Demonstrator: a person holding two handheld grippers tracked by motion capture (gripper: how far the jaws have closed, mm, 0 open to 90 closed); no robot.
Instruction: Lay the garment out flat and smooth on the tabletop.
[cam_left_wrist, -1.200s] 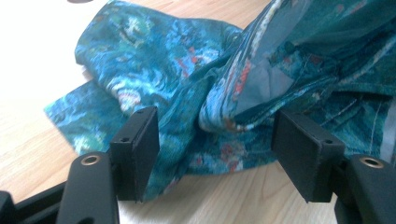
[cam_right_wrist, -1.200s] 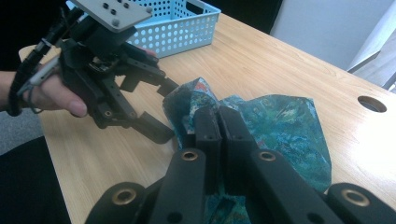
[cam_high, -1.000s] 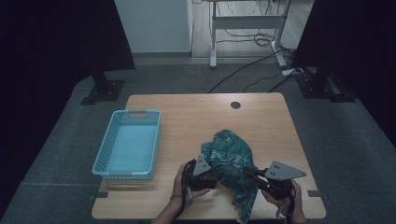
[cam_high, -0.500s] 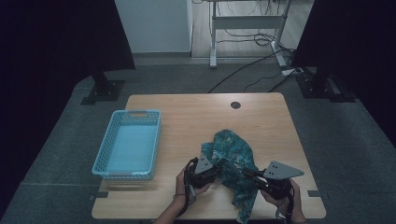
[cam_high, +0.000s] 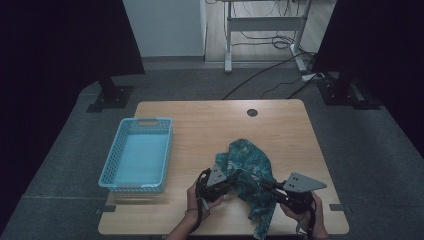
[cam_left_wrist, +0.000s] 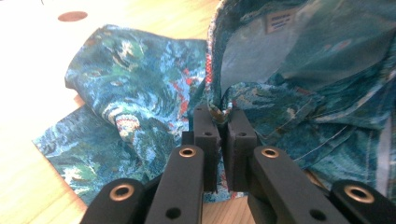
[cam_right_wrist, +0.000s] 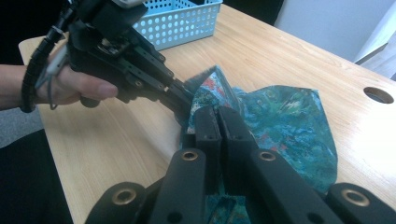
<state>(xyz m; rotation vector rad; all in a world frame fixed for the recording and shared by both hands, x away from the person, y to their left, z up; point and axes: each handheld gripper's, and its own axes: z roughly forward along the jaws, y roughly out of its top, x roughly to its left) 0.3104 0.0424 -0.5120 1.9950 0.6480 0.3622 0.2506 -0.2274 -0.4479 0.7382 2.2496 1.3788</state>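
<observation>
A teal patterned shirt (cam_high: 247, 165) lies crumpled on the wooden table (cam_high: 200, 125), right of centre near the front edge. My left gripper (cam_high: 234, 181) comes at it from the left. Its jaws have just been closing and now stand shut on a fold of the shirt's collar edge (cam_left_wrist: 223, 108). A label (cam_left_wrist: 280, 21) shows inside the collar. My right gripper (cam_high: 263, 184) comes in from the right, shut on the shirt's fabric (cam_right_wrist: 280, 116). In the right gripper view the left gripper (cam_right_wrist: 187, 100) bites the cloth just beyond my right gripper (cam_right_wrist: 218, 114).
A light blue plastic basket (cam_high: 112, 167) stands empty on the table's left side. A round cable hole (cam_high: 252, 113) sits near the far edge. The shirt's lower end hangs over the front edge (cam_high: 262, 225). Bare wood lies between basket and shirt.
The left gripper's jaws have come together on the shirt fold. Both hands have stayed where they were, and the right gripper's hold is unchanged.
</observation>
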